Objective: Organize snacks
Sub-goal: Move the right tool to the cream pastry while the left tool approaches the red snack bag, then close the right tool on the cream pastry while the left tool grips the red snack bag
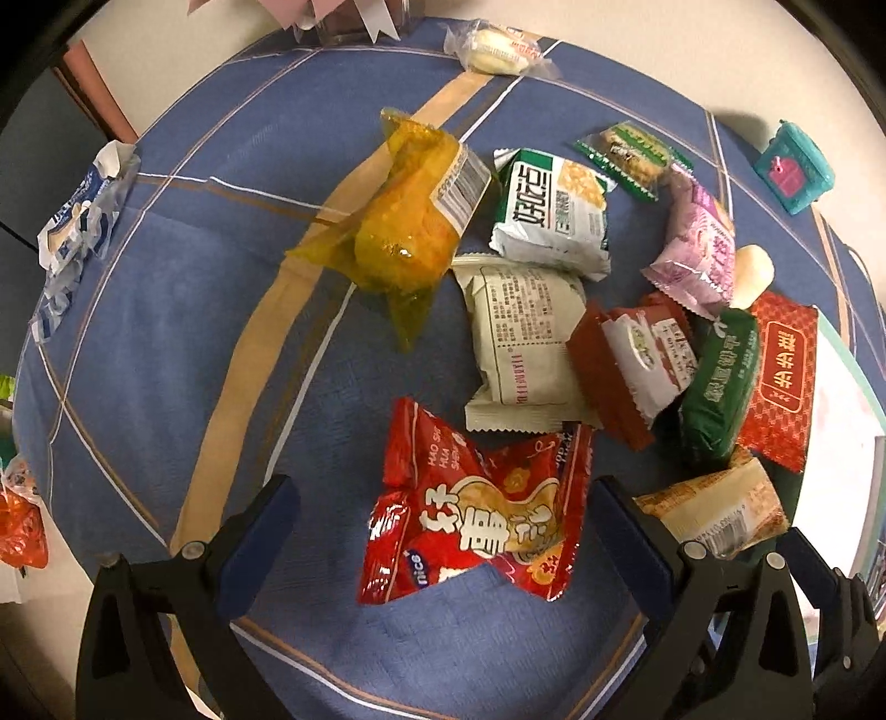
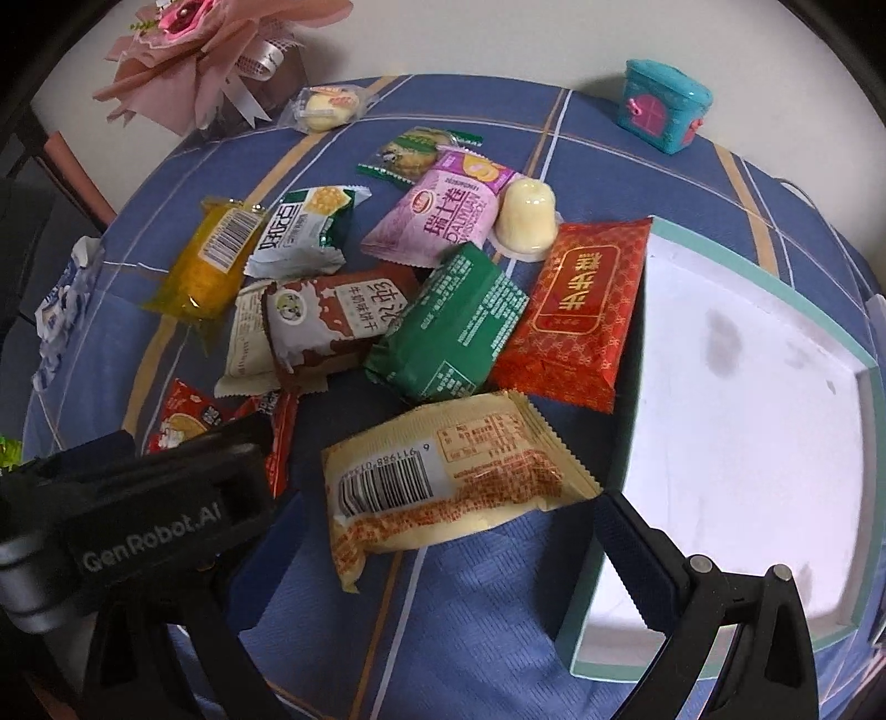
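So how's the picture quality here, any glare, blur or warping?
Left wrist view: strong fisheye bending of the blue tablecloth, dark corners, glare on the red peanut packet and orange packet. Right wrist view: same warping, the white box interior is washed out, and everything looks slightly soft.

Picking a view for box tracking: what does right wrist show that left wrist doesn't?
Right wrist only: the white box interior in full, the pink bouquet, and the left gripper's body.
Left wrist only: the full red peanut packet between the open left gripper, and an orange wrapper at the table edge.
Both: the snack pile, including the yellow packet, and the teal toy house.
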Demonstrator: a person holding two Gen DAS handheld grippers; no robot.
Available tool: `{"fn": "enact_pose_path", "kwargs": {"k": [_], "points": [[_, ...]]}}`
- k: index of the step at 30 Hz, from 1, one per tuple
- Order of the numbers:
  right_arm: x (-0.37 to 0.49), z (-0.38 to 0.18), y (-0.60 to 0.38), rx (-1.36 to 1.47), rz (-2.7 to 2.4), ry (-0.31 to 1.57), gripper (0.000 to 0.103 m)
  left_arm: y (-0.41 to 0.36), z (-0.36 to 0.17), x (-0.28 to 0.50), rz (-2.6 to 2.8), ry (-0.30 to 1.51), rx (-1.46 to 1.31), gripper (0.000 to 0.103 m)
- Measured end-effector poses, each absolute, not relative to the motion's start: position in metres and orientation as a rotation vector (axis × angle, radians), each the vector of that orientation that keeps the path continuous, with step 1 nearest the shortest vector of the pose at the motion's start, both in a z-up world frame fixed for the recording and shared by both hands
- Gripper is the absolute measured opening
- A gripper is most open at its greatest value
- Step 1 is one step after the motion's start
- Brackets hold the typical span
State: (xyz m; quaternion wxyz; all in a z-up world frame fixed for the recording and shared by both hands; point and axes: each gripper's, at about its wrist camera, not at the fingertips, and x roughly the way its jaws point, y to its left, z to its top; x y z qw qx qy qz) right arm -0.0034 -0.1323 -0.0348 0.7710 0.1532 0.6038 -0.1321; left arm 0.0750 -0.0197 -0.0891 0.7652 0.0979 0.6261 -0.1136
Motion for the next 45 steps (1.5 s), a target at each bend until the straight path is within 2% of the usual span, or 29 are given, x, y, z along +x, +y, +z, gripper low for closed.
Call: {"fn": "enact_pose_path", "kwargs": {"k": [12, 14, 16, 18, 20, 21, 26, 32, 37, 45], "points": [[0.002, -0.046, -0.131, 0.301, -0.285, 1.317, 0.103, -0.02, -0.116, 0.087, -0.241, 1.392, 0.205, 0.102], [0.003, -0.045, -0.131, 0.306, -0.286, 1.309, 0.103, -0.021, -0.121, 0.084, -0.245, 1.39, 0.202, 0.098], [0.0, -0.042, -0.13, 0.312, -0.289, 1.299, 0.101, -0.023, -0.123, 0.081, -0.248, 1.392, 0.201, 0.084], [-0.002, -0.039, -0.132, 0.313, -0.294, 1.295, 0.098, -0.022, -0.124, 0.08, -0.254, 1.403, 0.192, 0.081], [-0.002, -0.036, -0.134, 0.318, -0.29, 1.294, 0.095, -0.023, -0.127, 0.08, -0.271, 1.408, 0.181, 0.071], [-0.002, -0.036, -0.134, 0.319, -0.289, 1.294, 0.095, -0.023, -0.128, 0.079, -0.275, 1.409, 0.178, 0.07], [-0.004, -0.027, -0.137, 0.324, -0.282, 1.283, 0.086, -0.027, -0.131, 0.077, -0.29, 1.401, 0.173, 0.067], [-0.006, -0.017, -0.137, 0.35, -0.267, 1.284, 0.075, -0.033, -0.116, 0.074, -0.307, 1.383, 0.152, 0.059], [-0.006, -0.012, -0.134, 0.347, -0.257, 1.299, 0.069, -0.033, -0.106, 0.073, -0.322, 1.377, 0.135, 0.056], [-0.012, -0.005, -0.145, 0.415, -0.246, 1.285, 0.068, -0.022, -0.072, 0.078, -0.339, 1.385, 0.104, 0.053]]}}
